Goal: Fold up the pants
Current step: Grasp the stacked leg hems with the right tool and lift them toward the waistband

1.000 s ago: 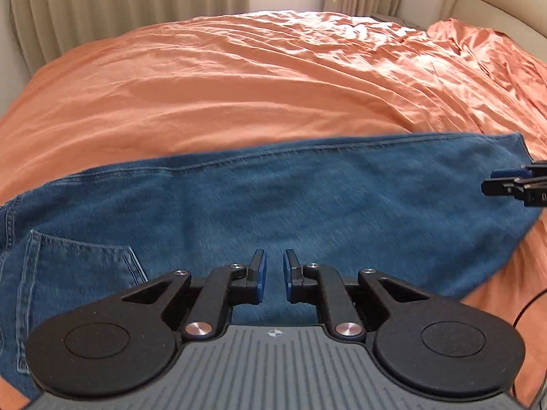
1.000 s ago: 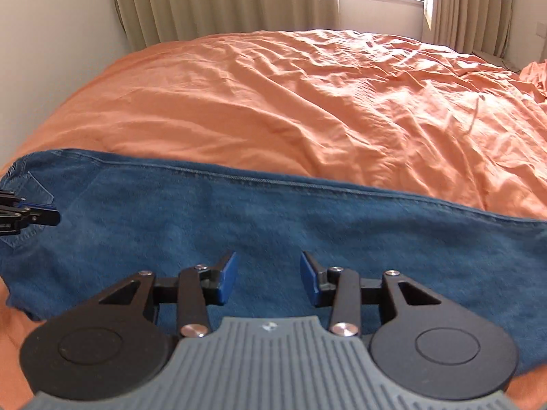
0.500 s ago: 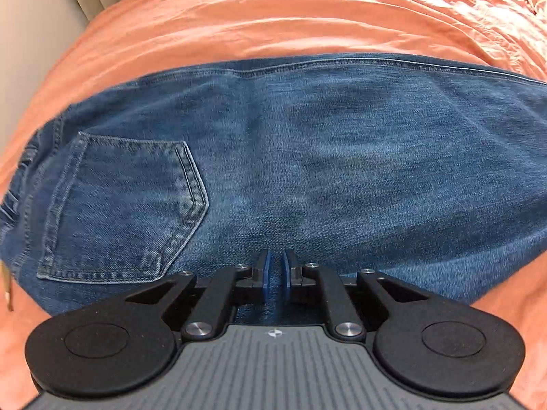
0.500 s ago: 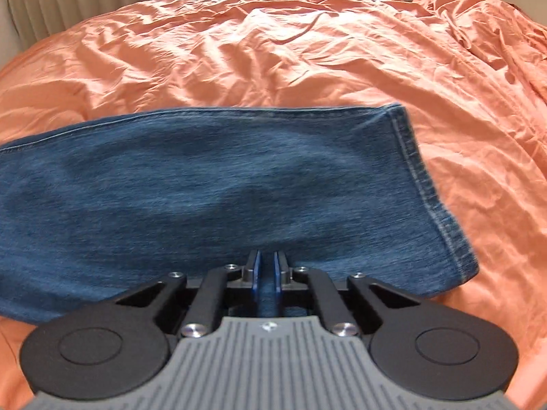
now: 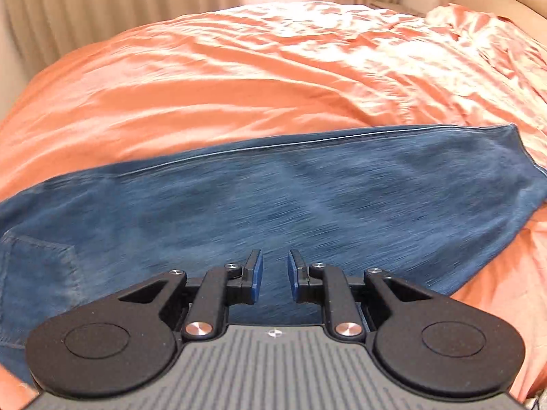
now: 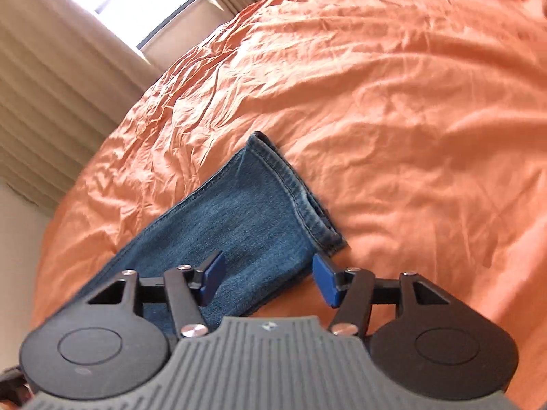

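Fingers of the right gripper point(image 6: 268, 278) are standing wide apart and holding nothing, poised just over the hem end of the pants point(image 6: 239, 235); one pad is hanging above the denim and the other is hanging off its near edge, over the orange sheet point(image 6: 410, 119). The left gripper point(image 5: 272, 276) is showing a narrower gap, also empty, and is hovering above the middle of the same garment point(image 5: 290, 205), with the back pocket point(image 5: 34, 273) lying off to its left.

The pants are lying flat, apparently already doubled leg on leg, along the near edge of the bed. Their long axis is running left to right across the left wrist view, waist to the left and hem point(image 6: 301, 198) to the right. The right gripper is clearly the nearer one to the hem, so the coming fold probably hinges on it pinching that end and carrying it leftward toward the waist.

Open sheet is stretching away beyond the far seam and past the hem toward the curtains point(image 6: 51, 85), giving free room. The near edge of the bed is the tight side.
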### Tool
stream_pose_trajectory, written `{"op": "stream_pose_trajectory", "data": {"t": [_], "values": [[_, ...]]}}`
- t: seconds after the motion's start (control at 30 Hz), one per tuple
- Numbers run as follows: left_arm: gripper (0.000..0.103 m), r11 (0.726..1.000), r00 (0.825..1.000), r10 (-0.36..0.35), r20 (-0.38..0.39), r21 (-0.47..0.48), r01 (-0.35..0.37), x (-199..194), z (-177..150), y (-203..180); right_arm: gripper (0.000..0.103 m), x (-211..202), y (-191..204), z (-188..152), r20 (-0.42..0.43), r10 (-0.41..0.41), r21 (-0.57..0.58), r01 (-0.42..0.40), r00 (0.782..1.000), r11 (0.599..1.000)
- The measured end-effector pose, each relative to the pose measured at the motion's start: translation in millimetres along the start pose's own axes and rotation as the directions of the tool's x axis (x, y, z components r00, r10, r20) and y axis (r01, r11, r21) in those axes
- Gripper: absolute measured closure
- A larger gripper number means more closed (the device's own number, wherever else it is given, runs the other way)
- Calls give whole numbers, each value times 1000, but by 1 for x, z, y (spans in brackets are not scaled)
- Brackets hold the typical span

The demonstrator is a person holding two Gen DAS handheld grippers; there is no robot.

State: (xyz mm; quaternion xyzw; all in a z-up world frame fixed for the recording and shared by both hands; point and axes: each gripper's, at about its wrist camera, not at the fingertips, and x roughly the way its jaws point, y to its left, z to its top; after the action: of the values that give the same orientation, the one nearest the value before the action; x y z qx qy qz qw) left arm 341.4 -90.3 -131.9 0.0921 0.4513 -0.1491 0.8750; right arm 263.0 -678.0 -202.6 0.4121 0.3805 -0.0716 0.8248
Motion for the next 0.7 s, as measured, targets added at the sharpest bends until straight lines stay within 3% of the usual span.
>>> {"op": "stream_pose_trajectory", "data": {"t": [0.17,0.27,0.43,0.6,0.7], "values": [[81,998,998,-61,-4,21,61,21,15,-40,49,23,-36,-6,-3,67,160,-66,998,985],[81,995,995,-95,-6,20,95,34,25,-59,55,39,-51,-6,20,111,224,-113,994,968],[81,990,990,-137,-13,19,137,54,39,-84,81,60,-75,-6,75,200,334,-213,977,918],[81,985,986,-165,-16,47,166,81,53,-107,92,39,-61,0,137,231,218,-257,963,942],[81,985,987,-158,-18,68,159,101,65,-118,94,32,-52,4,151,235,174,-260,960,950]]}}
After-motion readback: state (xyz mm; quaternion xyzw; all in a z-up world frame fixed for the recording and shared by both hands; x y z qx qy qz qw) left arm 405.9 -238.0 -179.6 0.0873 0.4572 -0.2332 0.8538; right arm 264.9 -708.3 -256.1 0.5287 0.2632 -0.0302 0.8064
